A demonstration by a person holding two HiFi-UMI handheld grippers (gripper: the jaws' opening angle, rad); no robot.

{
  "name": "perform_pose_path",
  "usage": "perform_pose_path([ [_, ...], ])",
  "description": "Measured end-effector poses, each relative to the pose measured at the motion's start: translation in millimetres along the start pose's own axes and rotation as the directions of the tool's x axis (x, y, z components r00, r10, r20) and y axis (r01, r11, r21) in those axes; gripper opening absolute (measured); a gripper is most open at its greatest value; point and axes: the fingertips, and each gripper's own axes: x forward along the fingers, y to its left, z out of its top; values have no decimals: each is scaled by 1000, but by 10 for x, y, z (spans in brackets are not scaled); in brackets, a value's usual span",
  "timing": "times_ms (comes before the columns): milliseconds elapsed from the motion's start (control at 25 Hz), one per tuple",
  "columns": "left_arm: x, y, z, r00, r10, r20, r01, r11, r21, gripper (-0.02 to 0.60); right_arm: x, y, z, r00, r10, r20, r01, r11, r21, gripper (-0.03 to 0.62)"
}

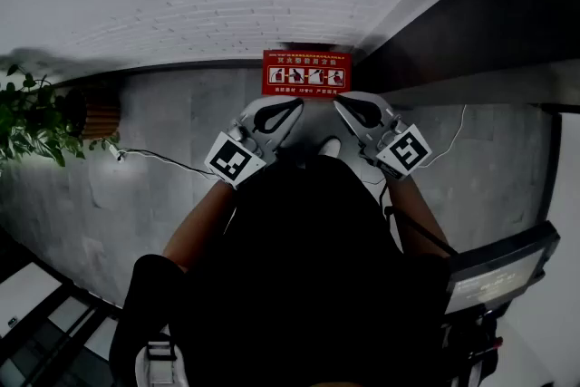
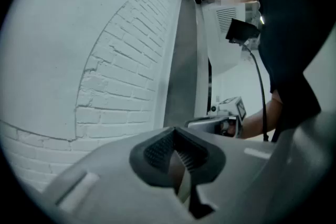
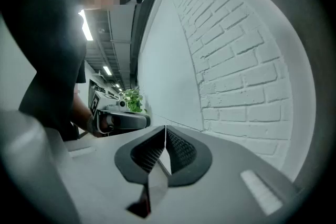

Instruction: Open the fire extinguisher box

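The left tool (image 1: pixel 294 107) and right tool (image 1: pixel 342 107) were held closed and empty near the fire extinguisher box (image 1: pixel 306 72). The box was judged unopened, with the whole task left to be done.

Dim, cool-toned light throughout; ceiling strips (image 3: pixel 85 29) glaring at upper left of right gripper view; fisheye bending edges, corners darkening; close foreground blurring.

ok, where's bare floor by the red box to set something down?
Free: grey floor left of the red box, up to the cable and plant; also on its right. Crowded: before it, under left tool and right tool.
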Motion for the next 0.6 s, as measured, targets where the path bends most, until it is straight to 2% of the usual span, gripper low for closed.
perform_pose_path([
  [160, 156, -18, -190, 999, 31, -11, -31, 999, -15, -2, -122, -207, -183, 1000, 11, -20, -10, 998, 56, 12],
  [320, 325, 36, -434, 996, 75, -40, -76, 997, -14, -2, -116, -556, -635, 996, 35, -77, -29, 996, 82, 12],
  [400, 384, 59, -517, 994, 92, -54, -93, 996, -11, -2, -67, -670, -826, 994, 49, -95, -36, 991, 132, 21],
  [600, 493, 69, -670, 994, 78, -74, -82, 995, -52, -2, 121, -871, -1284, 986, 43, -160, -1, 968, 252, 64],
])
